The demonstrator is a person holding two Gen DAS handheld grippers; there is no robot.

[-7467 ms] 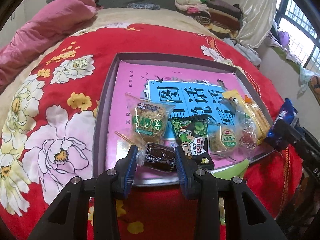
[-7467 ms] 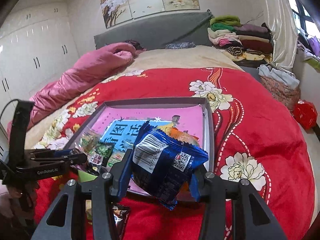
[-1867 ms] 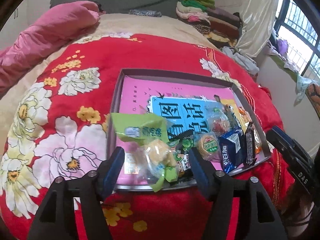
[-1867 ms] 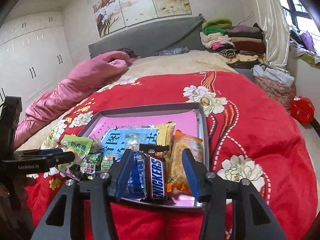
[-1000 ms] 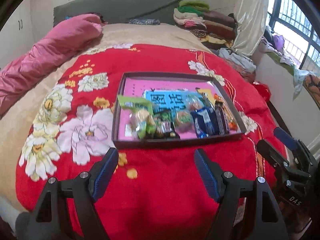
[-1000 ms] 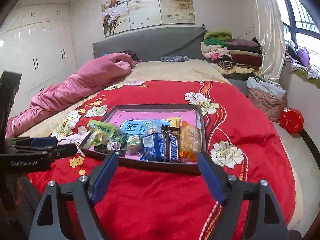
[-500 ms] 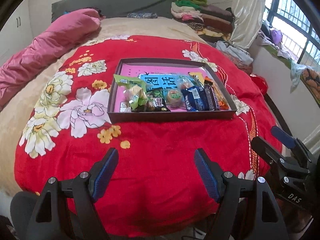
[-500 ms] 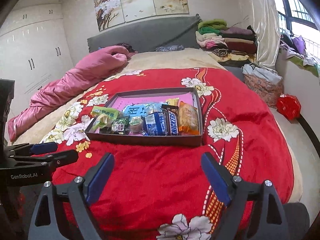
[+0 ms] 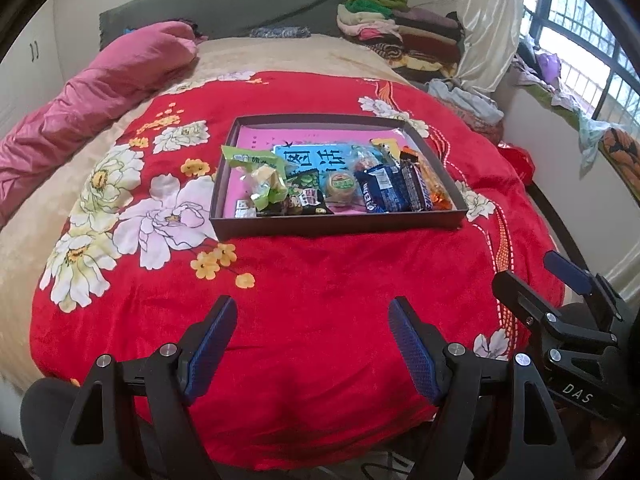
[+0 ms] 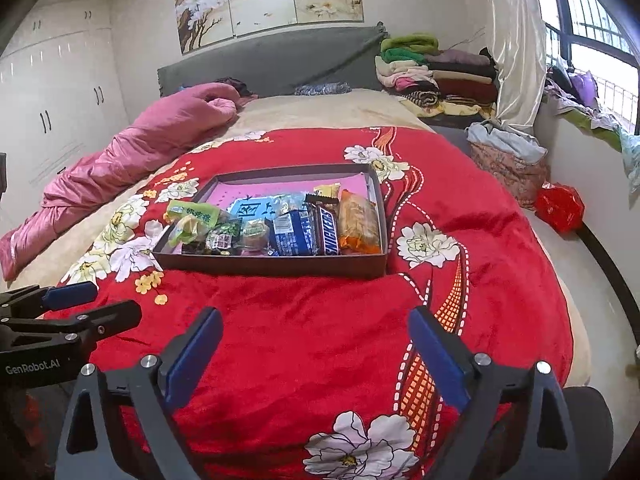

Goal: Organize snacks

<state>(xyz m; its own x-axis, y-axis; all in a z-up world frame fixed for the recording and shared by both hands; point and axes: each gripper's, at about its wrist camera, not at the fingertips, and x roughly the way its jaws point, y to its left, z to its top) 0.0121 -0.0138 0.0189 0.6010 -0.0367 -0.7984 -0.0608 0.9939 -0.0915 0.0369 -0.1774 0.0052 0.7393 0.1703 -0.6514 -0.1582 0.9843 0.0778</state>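
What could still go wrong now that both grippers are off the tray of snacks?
The tray sits on a soft red blanket, so bumping the bed could tip it. The light-green packet overhangs the tray's left wall and may slide out. The right gripper is still opening, empty, beside the left gripper; they could clash.

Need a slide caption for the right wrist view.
Right gripper, empty and opening, over the red blanket; snacks lined up in the tray.
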